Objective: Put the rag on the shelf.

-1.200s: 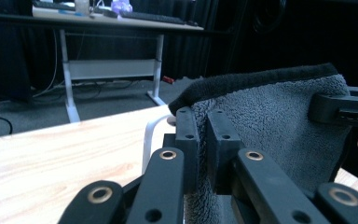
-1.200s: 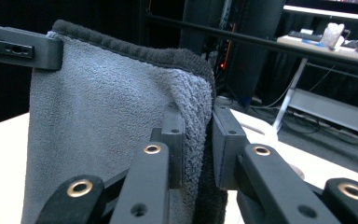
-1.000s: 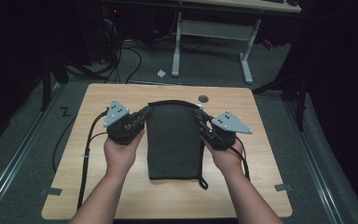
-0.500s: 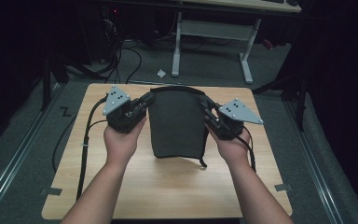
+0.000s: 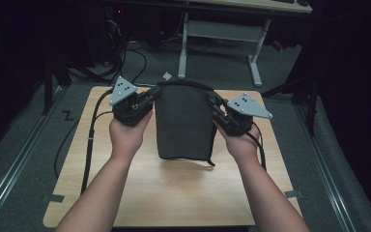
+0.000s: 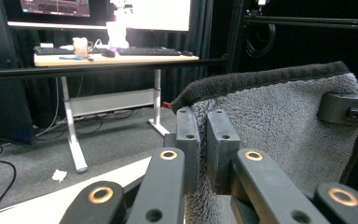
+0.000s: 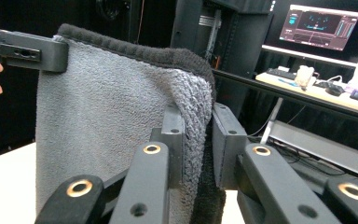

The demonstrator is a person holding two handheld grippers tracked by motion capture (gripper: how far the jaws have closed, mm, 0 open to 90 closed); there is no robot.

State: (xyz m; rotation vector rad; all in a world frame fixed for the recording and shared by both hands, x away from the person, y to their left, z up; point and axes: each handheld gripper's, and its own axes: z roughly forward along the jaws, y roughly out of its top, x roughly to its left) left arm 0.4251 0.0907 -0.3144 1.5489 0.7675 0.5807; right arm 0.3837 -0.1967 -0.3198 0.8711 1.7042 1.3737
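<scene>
Since the earlier frame I had raised the towel [image 5: 182, 121] clear off the worktop [image 5: 174, 193]; left tool [image 5: 153, 96] and right tool [image 5: 213, 105] pinched its upper corners (the folding remained, I judged).

Grey towel [image 6: 279, 126] between closed fingers [image 6: 189, 140]

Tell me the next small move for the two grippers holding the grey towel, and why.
Probably lift a little higher. The left gripper and right gripper each pinch a top corner of the towel, which hangs folded between them, its bottom edge just above the wooden table. More height would let it hang free before it is laid or folded again.
</scene>
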